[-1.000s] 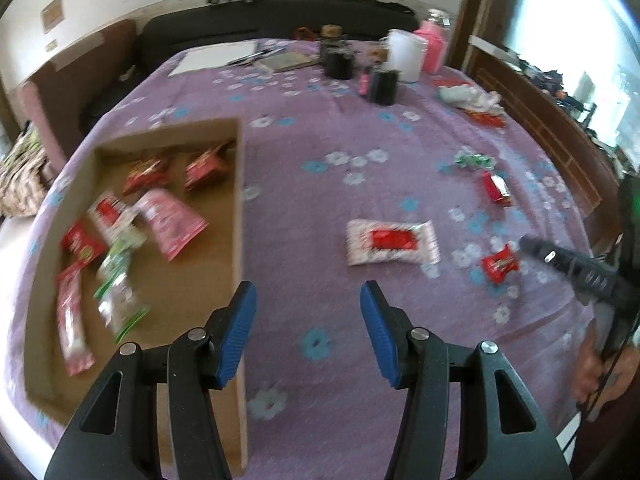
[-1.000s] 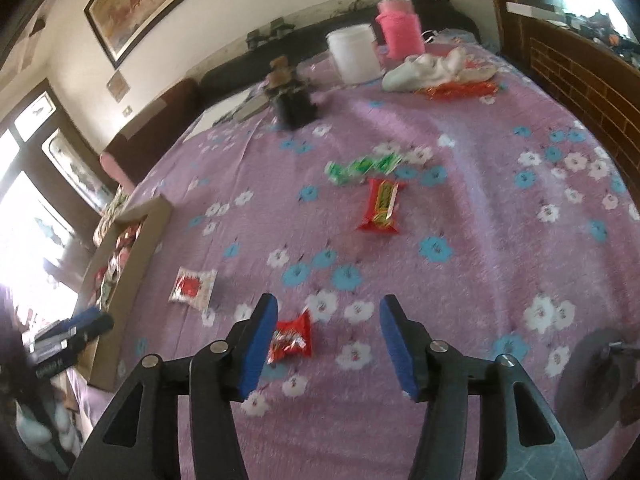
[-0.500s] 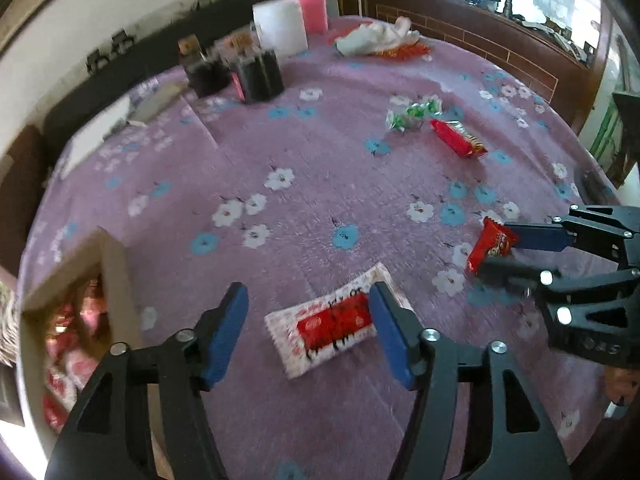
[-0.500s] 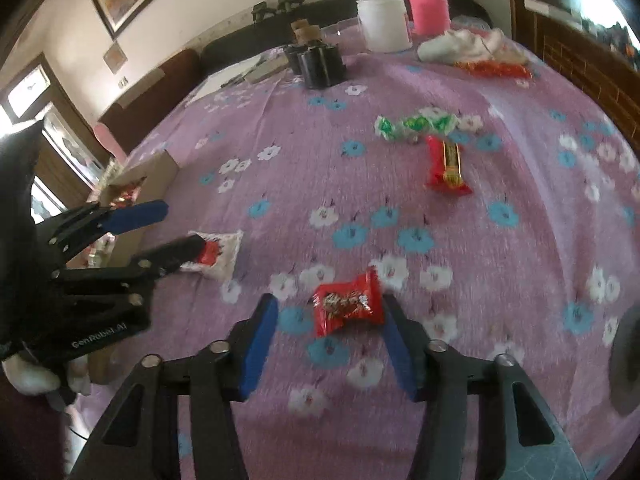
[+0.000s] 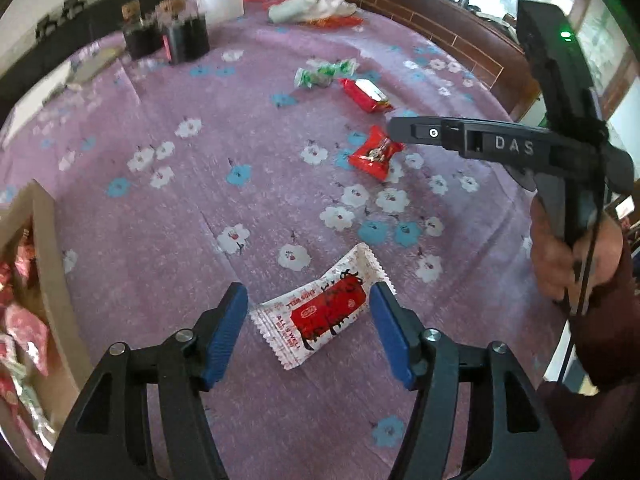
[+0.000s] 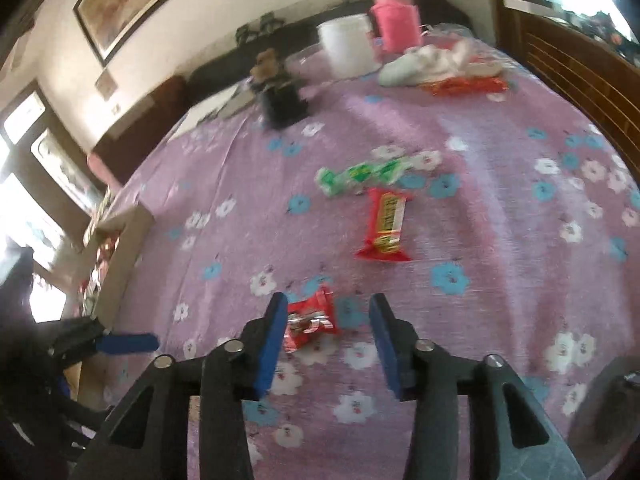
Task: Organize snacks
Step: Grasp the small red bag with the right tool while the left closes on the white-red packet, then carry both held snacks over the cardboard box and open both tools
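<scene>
Right of the cardboard box (image 5: 52,280), on the floral-clothed surface (image 5: 248,128), the left gripper (image 5: 310,330) straddles a white-and-red snack packet (image 5: 320,312), fingers apart, not touching. Further right, the right gripper (image 6: 328,340) brackets a small red candy (image 6: 310,318), its left finger touching the wrapper, the other clear.

A second ago my left gripper (image 5: 308,332) looked down beside the open cardboard box (image 5: 48,264) of snacks; I have since swung it away, and it now straddles the white plastic-wrapped snack with the red label (image 5: 320,312), blue pads clear of it on either side, jaws having opened a little wider. My right gripper (image 6: 326,340) has closed in on the small red foil candy (image 6: 310,318): earlier the candy lay ahead of the fingers, now it sits between them against the left pad, the jaws narrower than before.
</scene>
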`<state>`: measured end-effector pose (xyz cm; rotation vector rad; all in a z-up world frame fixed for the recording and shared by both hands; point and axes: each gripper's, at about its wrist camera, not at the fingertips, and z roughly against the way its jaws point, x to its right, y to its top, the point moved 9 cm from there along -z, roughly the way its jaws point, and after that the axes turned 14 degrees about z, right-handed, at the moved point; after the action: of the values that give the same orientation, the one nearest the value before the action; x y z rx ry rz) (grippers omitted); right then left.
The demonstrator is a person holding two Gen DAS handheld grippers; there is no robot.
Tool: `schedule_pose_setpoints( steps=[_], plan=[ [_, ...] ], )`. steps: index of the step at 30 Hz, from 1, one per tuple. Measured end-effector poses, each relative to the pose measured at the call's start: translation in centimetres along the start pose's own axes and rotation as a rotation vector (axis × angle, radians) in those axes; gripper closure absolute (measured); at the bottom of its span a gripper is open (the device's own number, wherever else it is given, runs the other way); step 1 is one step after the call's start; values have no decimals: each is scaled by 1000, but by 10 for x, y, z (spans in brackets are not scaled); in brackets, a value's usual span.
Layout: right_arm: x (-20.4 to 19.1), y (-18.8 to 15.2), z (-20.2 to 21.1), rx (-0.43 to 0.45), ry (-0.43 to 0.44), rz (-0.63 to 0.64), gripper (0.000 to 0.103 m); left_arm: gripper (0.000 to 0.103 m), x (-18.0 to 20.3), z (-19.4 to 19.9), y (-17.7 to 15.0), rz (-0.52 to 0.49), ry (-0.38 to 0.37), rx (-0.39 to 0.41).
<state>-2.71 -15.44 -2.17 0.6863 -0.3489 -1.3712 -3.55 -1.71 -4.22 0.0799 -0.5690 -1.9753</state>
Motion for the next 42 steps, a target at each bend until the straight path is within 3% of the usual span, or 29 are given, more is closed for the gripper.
schedule_pose_setpoints(
  steps=[5,9,12,15,19,21,22,23,25,34,42],
  plan=[
    [11,-8,6,-11,13,-16,55,29,4,5,-3,-73,46,66],
    [7,-12,-2,-38,21,-12,54,29,9,-6,-3,-125,84,75],
    [-2,-9,-5,-43,16,11,48,29,12,-16,-5,-161,129,77],
    [-13,-6,-12,-63,4,36,48,29,16,-17,-6,-144,138,80],
    [-26,-2,-20,-74,-46,93,48,72,22,-13,-12,-83,82,67],
    [-30,-1,-23,-78,-96,127,61,74,21,-9,-15,-49,94,87],
    [-31,-1,-25,-79,-112,140,76,77,20,-6,-16,-29,90,96],
    [-32,0,-25,-76,-128,153,77,86,18,-4,-16,-7,83,102],
    [-34,-1,-23,-65,-113,142,82,92,13,6,-16,49,51,119],
    [-37,0,3,6,-45,88,84,95,-16,49,-25,255,-110,178],
    [-59,2,21,41,-23,115,84,95,-37,77,-28,346,-137,264]
  ],
)
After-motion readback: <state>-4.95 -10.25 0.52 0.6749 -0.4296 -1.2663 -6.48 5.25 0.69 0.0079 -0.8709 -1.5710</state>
